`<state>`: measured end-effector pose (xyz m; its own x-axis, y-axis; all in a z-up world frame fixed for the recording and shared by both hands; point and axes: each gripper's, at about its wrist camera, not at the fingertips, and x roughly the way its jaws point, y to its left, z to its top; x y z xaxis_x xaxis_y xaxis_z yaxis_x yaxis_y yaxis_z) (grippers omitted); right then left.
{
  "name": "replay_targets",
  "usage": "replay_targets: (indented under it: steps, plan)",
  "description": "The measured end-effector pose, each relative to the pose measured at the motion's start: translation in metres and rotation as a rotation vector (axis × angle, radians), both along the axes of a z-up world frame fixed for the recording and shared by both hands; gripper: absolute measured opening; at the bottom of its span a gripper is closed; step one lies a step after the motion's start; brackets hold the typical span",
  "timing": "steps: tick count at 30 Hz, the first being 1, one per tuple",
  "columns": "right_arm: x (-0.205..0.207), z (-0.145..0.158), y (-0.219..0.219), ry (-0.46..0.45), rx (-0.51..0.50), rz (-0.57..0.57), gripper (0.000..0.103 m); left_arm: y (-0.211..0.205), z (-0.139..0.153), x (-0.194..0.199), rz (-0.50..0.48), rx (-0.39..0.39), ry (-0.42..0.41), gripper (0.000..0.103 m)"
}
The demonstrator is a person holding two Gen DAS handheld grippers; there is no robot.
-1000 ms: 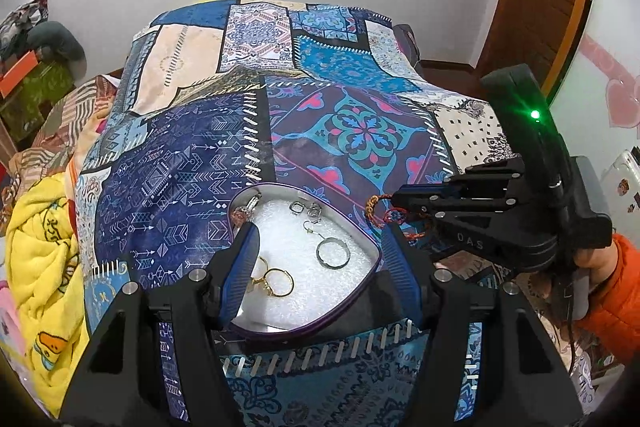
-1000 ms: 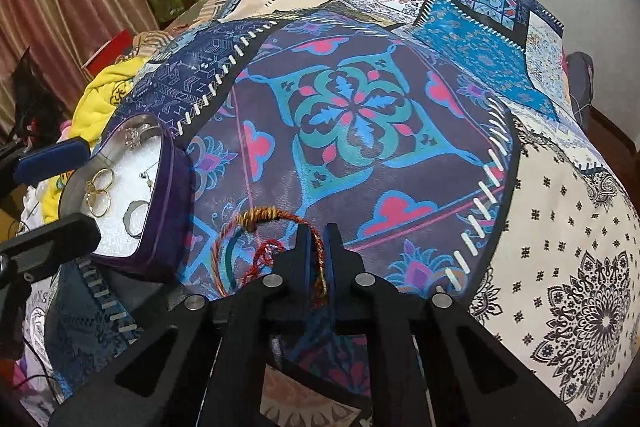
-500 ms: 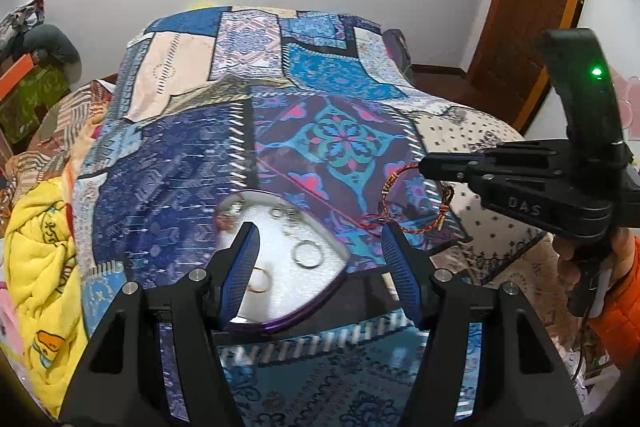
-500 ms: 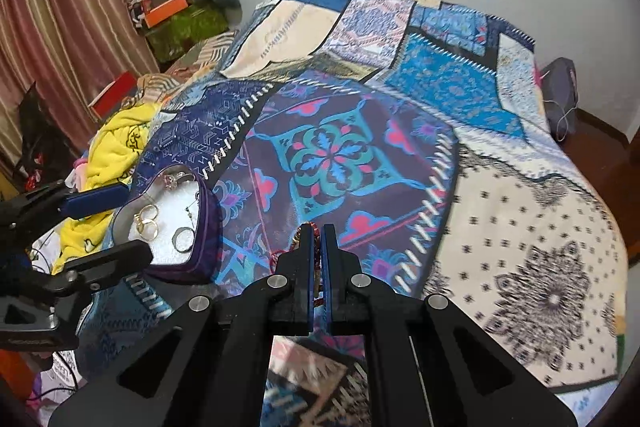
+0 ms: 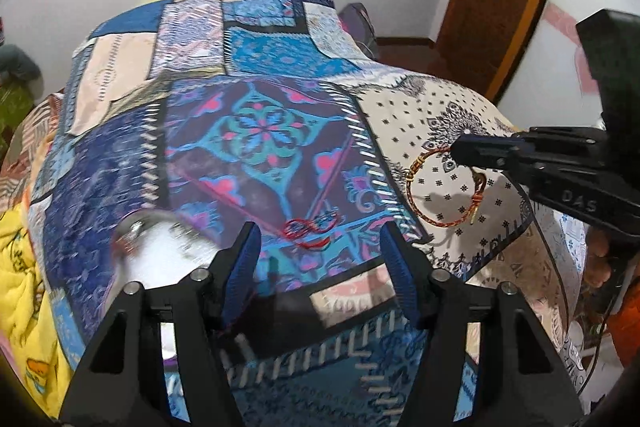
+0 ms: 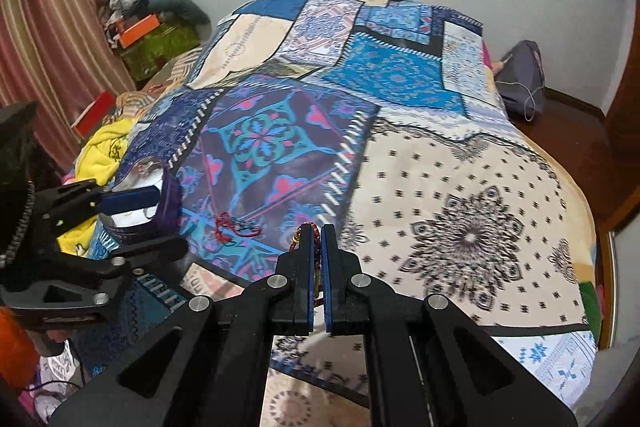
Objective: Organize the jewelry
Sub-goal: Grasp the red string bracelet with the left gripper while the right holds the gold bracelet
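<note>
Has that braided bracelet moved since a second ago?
Yes. The braided bracelet, pinched in the right gripper, has been lifted off the purple patch and now hangs over the cream patch.

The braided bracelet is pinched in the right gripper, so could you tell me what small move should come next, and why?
Probably carry the braided bracelet left toward the heart-shaped box: the right gripper holds it above the bedspread, and the box is open.

Black claw [image 6: 319, 233] frames with silver screws, blue ribbed pads [image 5: 244, 259], "DAS" lettering, orange sleeve [image 5: 624, 323].
</note>
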<state>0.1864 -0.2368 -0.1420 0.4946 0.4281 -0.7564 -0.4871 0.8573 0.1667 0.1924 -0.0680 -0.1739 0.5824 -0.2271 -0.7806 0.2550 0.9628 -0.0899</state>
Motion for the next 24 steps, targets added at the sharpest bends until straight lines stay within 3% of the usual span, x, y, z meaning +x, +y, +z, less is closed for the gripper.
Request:
replay_targets:
  steps: [9, 14, 17, 24]
  plan:
    - [0.004, -0.002, -0.014, 0.004, 0.041, -0.015, 0.003, -0.017, -0.036, 0.039, -0.015, 0.051, 0.114, 0.046]
    - [0.007, -0.004, -0.015, 0.008, 0.064, -0.010, 0.003, -0.025, -0.043, 0.046, -0.033, 0.108, 0.114, 0.045]
    - [0.007, -0.004, -0.015, 0.006, 0.074, -0.009, 0.003, -0.029, -0.046, 0.052, -0.040, 0.139, 0.122, 0.038]
    - [0.007, -0.005, -0.019, 0.008, 0.085, -0.019, 0.003, -0.038, -0.039, 0.051, -0.079, 0.067, 0.141, 0.034]
